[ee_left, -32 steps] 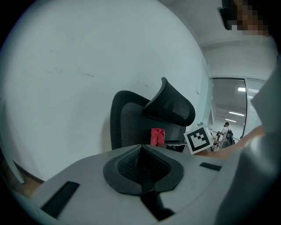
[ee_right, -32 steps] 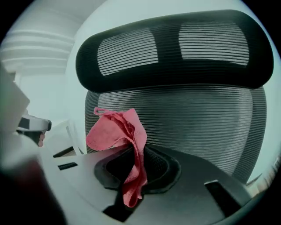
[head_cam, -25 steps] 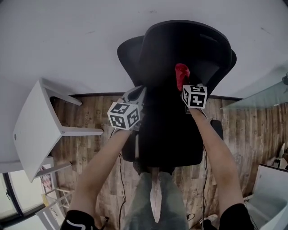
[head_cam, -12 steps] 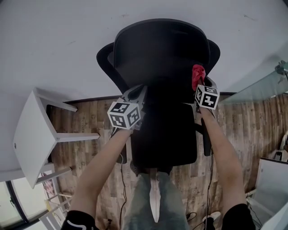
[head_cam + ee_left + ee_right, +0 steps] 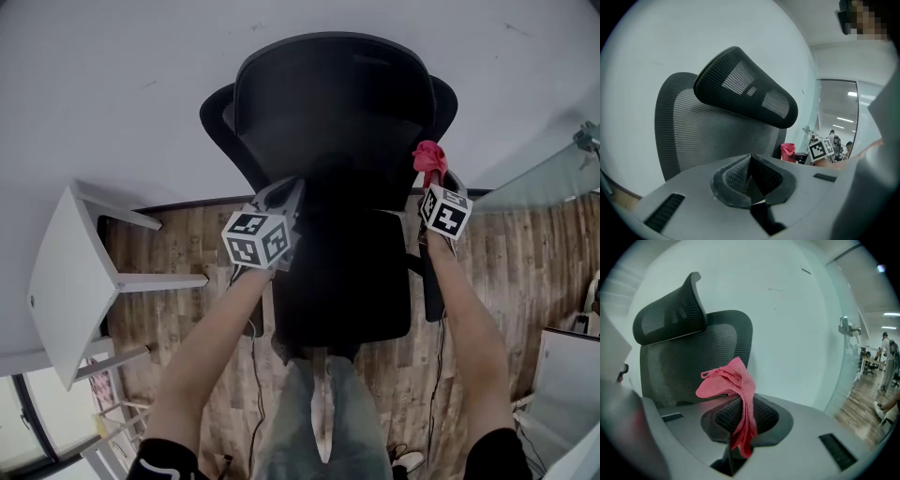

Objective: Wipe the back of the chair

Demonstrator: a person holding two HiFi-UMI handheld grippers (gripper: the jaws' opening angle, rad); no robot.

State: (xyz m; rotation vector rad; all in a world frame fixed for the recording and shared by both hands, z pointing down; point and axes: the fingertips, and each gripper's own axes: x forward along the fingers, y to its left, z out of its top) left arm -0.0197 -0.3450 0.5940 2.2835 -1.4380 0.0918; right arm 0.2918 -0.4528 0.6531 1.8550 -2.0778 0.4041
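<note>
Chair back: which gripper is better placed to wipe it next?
Right. The right gripper is shut on the red cloth, close to the chair back; the left gripper is shut with nothing in it.

Red cloth (image 5: 735, 399) in hand-held gripper (image 5: 740, 425)

Even, soft indoor light; strong fisheye bending at edges, dark corner vignette, nearby parts blurred

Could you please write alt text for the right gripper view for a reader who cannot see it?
The right claw is shut on a red cloth, in front of a black mesh chair back and headrest. A white wall stands behind.
</note>
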